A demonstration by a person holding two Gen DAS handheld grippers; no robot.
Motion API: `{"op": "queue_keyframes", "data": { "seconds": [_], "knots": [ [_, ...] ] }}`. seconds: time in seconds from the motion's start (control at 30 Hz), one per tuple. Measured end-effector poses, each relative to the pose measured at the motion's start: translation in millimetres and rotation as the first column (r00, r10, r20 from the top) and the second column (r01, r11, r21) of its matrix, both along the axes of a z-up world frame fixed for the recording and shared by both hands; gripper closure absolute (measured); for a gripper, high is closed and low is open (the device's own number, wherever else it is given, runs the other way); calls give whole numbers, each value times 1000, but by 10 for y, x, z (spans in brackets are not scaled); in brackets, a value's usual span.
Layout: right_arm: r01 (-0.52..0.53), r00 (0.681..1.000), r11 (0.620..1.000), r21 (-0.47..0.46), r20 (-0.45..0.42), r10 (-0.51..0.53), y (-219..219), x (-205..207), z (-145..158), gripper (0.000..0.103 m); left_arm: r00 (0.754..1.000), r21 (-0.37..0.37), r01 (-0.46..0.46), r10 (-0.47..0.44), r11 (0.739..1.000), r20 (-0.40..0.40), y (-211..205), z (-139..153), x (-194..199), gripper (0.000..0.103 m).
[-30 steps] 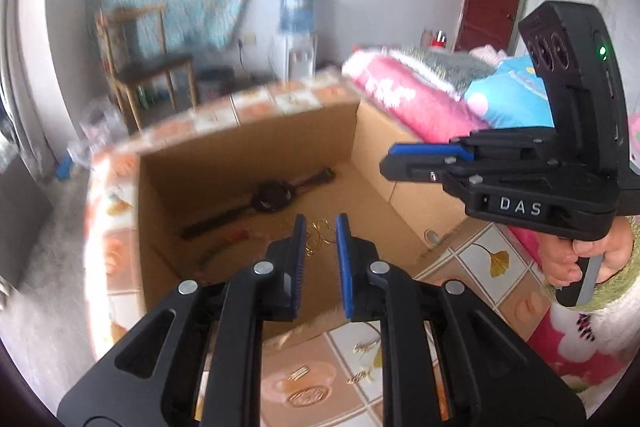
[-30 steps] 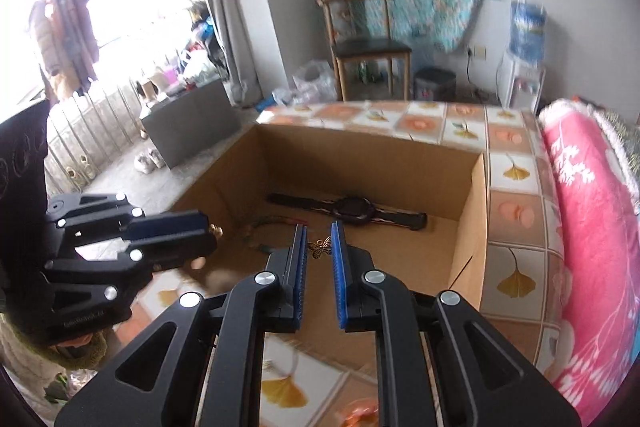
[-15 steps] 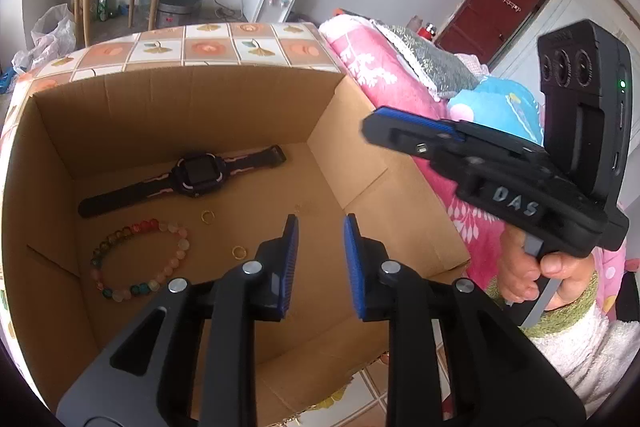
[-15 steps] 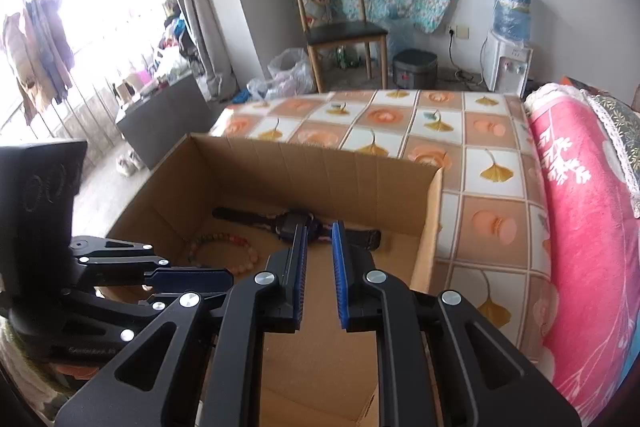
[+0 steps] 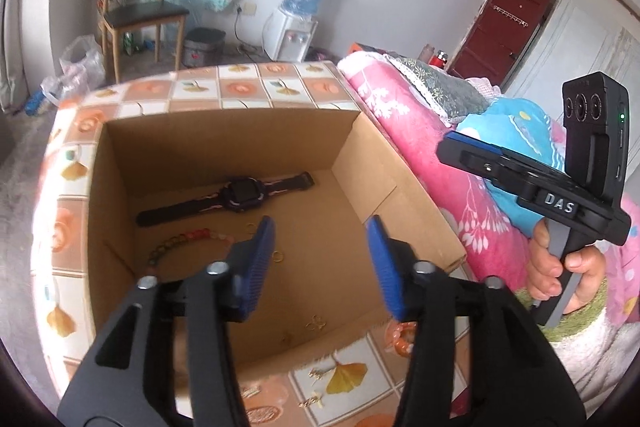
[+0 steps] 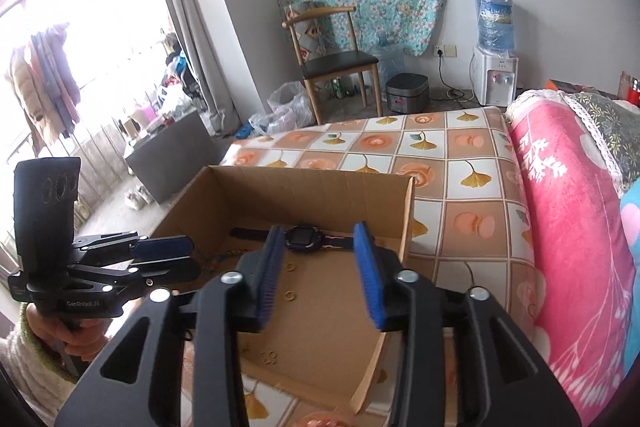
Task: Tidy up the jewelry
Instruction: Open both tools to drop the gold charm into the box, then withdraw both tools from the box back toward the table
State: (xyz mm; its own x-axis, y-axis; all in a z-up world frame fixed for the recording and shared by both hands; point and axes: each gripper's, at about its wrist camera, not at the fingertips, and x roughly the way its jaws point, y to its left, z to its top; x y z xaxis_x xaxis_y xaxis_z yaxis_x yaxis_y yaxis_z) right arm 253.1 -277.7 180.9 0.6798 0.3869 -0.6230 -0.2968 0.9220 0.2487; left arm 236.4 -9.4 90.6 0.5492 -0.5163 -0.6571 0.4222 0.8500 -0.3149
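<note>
Tiled bedspread (image 5: 280, 89), cardboard box (image 5: 224, 139) holding watch (image 5: 240, 191), bead bracelet (image 5: 176, 241), rings (image 6: 289, 295), both grippers opening, empty

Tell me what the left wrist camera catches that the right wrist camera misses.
Only the left wrist view shows the red door and small gold pieces on the cloth in front of the box. Only the right shows the bright window and hanging clothes. Both show the cardboard box, the watch, bead bracelet and chair.

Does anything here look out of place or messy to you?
Yes: a few small gold pieces lie loose on the patterned cloth, outside the cardboard box, while the watch, bead bracelet and rings are inside.
</note>
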Motion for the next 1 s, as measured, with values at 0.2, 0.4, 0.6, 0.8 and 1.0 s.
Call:
{"op": "queue_keyframes", "data": {
  "seconds": [0.2,0.4,0.6,0.8,1.0],
  "knots": [
    [-20,1000,998,53,22,19,72,-343,85,44,995,56,-30,24,998,96,145,196,-392,29],
    [-72,997,992,106,41,68,155,-718,92,29,986,90,-55,40,994,162,334,341,-827,16],
    [-109,994,990,93,-1,110,280,-1013,-121,22,986,174,-77,48,982,161,491,172,-1190,11],
    [-103,982,994,34,-157,107,495,-1221,-655,22,990,258,-139,139,956,17,662,-414,-1271,11],
    [-129,961,990,-61,-255,110,737,-1371,-1051,22,973,344,-177,217,922,-80,743,-952,-1262,11]
  ]
}}
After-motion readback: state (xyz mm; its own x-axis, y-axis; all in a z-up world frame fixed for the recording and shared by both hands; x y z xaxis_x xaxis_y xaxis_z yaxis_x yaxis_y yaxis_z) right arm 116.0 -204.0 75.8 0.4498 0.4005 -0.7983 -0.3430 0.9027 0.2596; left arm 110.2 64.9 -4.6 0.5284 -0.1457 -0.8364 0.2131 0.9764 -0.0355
